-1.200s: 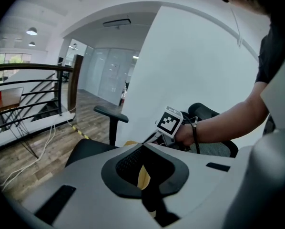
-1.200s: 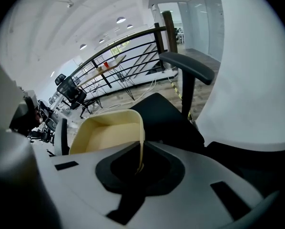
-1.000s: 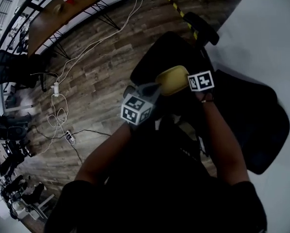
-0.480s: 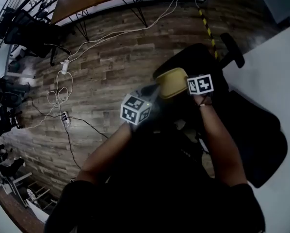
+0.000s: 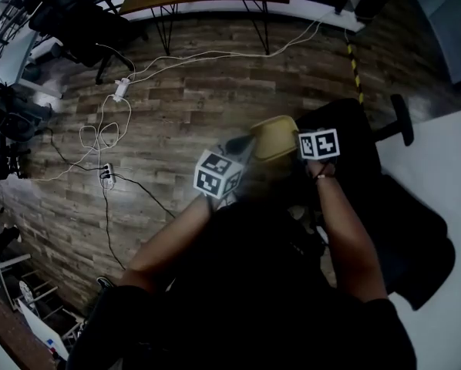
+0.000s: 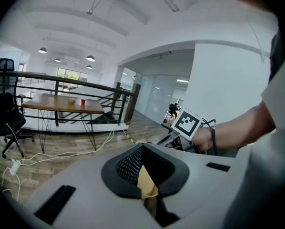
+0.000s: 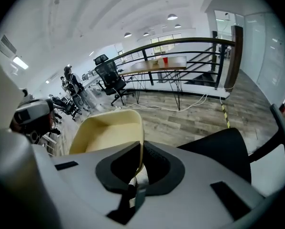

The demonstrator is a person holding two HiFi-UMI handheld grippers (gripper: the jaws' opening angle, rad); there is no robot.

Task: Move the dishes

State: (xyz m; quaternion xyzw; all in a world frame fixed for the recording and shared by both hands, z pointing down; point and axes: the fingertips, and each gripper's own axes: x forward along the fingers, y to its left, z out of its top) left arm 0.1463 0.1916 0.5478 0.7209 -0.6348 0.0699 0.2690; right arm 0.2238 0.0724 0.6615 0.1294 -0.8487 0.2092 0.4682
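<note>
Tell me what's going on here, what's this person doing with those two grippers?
A person is carrying one pale yellow dish with both handheld grippers. The left gripper is clamped on one edge and the right gripper on the opposite rim, so the dish hangs in the air between them, over the wooden floor beside a black office chair. It is not set down anywhere yet.

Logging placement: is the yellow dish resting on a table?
No, the yellow dish hangs in the air over the wood floor, pinched by the right claw.
</note>
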